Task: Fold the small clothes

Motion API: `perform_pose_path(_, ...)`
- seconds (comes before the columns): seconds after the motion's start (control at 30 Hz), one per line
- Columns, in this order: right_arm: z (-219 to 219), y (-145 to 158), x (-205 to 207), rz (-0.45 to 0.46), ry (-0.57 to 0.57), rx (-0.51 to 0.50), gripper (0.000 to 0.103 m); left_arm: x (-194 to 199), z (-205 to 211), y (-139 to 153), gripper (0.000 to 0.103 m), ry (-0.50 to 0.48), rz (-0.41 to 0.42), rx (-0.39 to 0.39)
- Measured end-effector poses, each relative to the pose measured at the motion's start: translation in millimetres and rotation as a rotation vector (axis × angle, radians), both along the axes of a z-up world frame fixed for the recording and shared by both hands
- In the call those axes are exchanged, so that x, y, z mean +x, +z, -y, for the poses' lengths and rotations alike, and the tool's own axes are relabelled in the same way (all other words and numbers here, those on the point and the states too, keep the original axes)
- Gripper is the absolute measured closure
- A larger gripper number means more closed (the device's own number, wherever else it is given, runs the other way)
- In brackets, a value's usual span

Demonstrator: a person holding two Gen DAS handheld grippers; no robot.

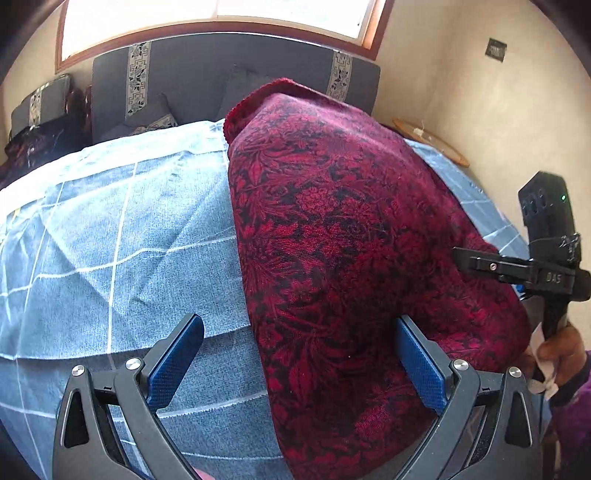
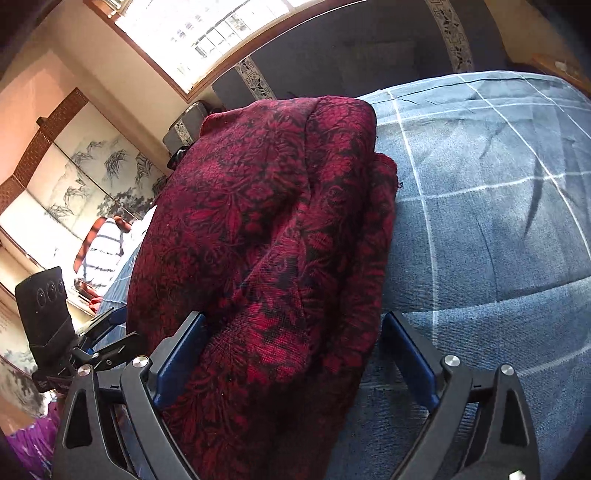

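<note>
The folded dark-red floral knitted garment [image 2: 266, 236] lies lengthwise ahead between the gaping right gripper [image 2: 295, 343]; the left gripper [image 1: 299, 354] also gapes.

I count one red-and-black patterned garment [image 1: 343, 236], folded into a thick bundle, on one blue checked cloth [image 1: 110, 229] covering the surface. I hold two hand-held grippers: my left hand-held gripper [image 1: 299, 354] and my right hand-held gripper [image 2: 295, 350], each with two blue-padded fingers. Behind stands one dark sofa [image 1: 207, 70] under one window [image 1: 207, 18].
</note>
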State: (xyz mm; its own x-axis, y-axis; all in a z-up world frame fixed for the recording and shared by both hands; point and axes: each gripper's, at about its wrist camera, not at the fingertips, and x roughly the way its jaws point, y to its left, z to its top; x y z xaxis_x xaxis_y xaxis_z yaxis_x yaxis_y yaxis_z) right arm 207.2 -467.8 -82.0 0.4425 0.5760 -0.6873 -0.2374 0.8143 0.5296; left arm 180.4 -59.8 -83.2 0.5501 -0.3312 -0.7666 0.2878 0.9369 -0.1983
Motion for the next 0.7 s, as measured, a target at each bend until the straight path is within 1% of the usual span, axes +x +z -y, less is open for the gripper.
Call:
perform_pose_path(0.1,22.2,-1.0,-0.6,0.007,0.003,0.003,0.008,4.5,1.7,-1.7,0.002,-0.013,0.008,0.000)
perform_pose_path(0.13,28.6,-1.8,-1.0,0.010,0.002,0.005,0.008,7.3,1.8,-1.7,0.000,-0.012,0.011,0.002)
perform_pose_path(0.2,30.0,0.2,-5.5,0.016,0.001,0.004,0.008,13.8,4.5,-1.9,0.000,-0.012,0.010,0.013)
perform_pose_path(0.3,48.0,-0.6,-5.7,0.018,-0.001,0.011,0.008,18.9,6.6,-2.1,0.000,-0.026,0.006,0.017)
perform_pose_path(0.37,54.5,-1.3,-13.8,0.020,-0.005,0.019,0.008,20.9,8.7,-1.9,0.000,-0.034,0.007,0.028)
perform_pose_path(0.5,55.8,-1.3,-27.5,0.025,-0.013,0.031,0.008,24.9,13.4,-0.9,0.000,-0.057,0.017,0.052)
perform_pose_path(0.53,65.2,-1.6,-25.8,0.026,-0.014,0.034,0.007,26.6,15.1,-1.7,0.000,-0.065,0.014,0.058)
perform_pose_path(0.6,69.9,-0.2,-30.4,0.028,-0.015,0.037,0.007,30.6,16.2,-3.2,0.000,-0.075,0.001,0.061)
perform_pose_path(0.63,57.1,-0.4,-33.8,0.029,-0.017,0.039,0.007,32.3,15.6,-4.3,0.000,-0.077,-0.010,0.055)
perform_pose_path(0.67,66.0,-0.7,-32.8,0.030,-0.018,0.041,0.007,33.5,14.2,-5.6,0.000,-0.077,-0.026,0.038)
perform_pose_path(0.7,56.1,-0.1,-36.1,0.031,-0.019,0.042,0.007,36.7,11.1,-8.2,0.000,-0.077,-0.051,0.008)
